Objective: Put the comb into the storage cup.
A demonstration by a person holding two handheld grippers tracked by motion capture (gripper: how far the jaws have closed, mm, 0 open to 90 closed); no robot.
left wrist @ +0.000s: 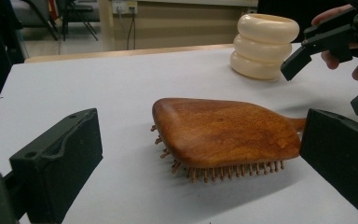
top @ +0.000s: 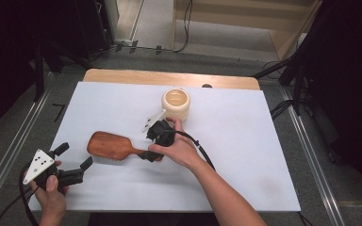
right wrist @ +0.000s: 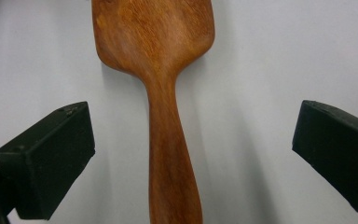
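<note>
A wooden paddle hairbrush lies bristles down on the white table cover, handle pointing right. My right gripper stands open right over the handle, one jaw on each side and neither touching it. My left gripper is open near the table's front left, its jaws facing the brush head from a short way off. From the left gripper view I also see the right gripper with the hand around it, above the handle end.
A cream ribbed cup stands upright behind the brush, close to the right hand. The bare wooden table edge runs along the back. Black stands and cables line the floor on both sides.
</note>
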